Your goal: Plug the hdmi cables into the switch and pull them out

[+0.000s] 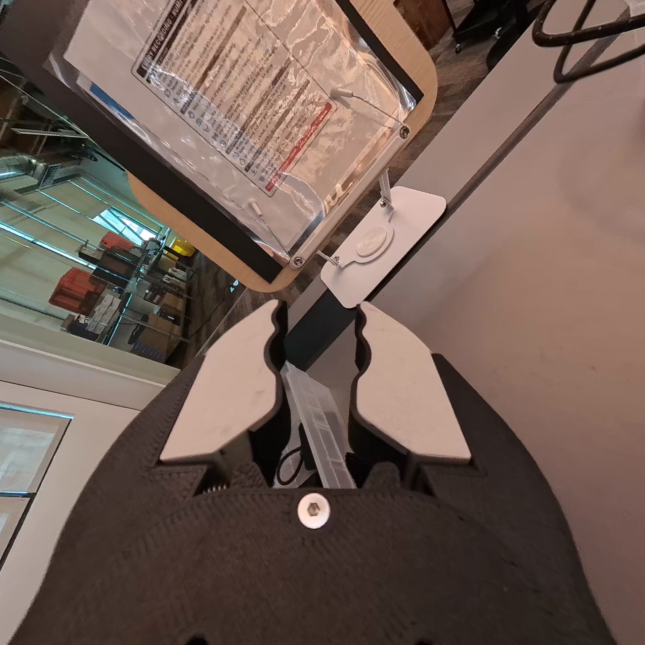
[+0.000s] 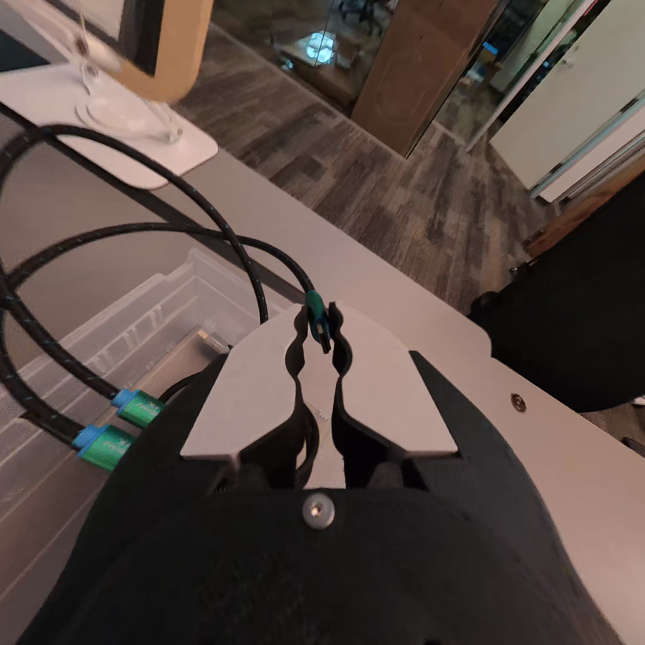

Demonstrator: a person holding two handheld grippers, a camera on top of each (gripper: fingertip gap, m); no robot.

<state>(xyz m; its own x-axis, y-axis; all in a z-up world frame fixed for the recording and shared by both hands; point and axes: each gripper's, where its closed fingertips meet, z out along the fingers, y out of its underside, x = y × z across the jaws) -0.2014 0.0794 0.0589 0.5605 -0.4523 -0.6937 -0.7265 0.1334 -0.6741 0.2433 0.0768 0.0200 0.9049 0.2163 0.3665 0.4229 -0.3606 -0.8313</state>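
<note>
Grey tabletop point(image 2: 349, 258) fills most of both views, with a wood-pattern floor point(image 2: 349, 146) behind its edge and, in the left wrist view, storage shelves point(image 1: 115, 296) far off behind glass. On the table stands a clear sign holder point(image 1: 244, 115) with a printed sheet, fixed on a white base plate point(image 1: 380, 244). The left gripper point(image 1: 319, 310) is rolled strongly to one side, so the table edge runs diagonally in its view; its two fingers stand apart with a clear gap and nothing is between the tips. Lower in that gap a clear plastic box point(image 1: 317, 419) shows, and I cannot tell if anything touches it. The right gripper point(image 2: 318, 312) points forward and down over the table near its edge, and its tips are closed on one HDMI plug point(image 2: 319, 323), which sits tilted between them with the metal end toward the camera. Its black braided cable point(image 2: 244, 241) curves away to the left. I count three green-and-blue plugs: the held one and two more plugs point(image 2: 122, 429) lying side by side at the left, above a clear plastic container point(image 2: 139, 314). Next to them a silver box, probably the switch point(image 2: 199, 349), is partly hidden by the gripper, and I cannot tell whether those two plugs sit in it.
</note>
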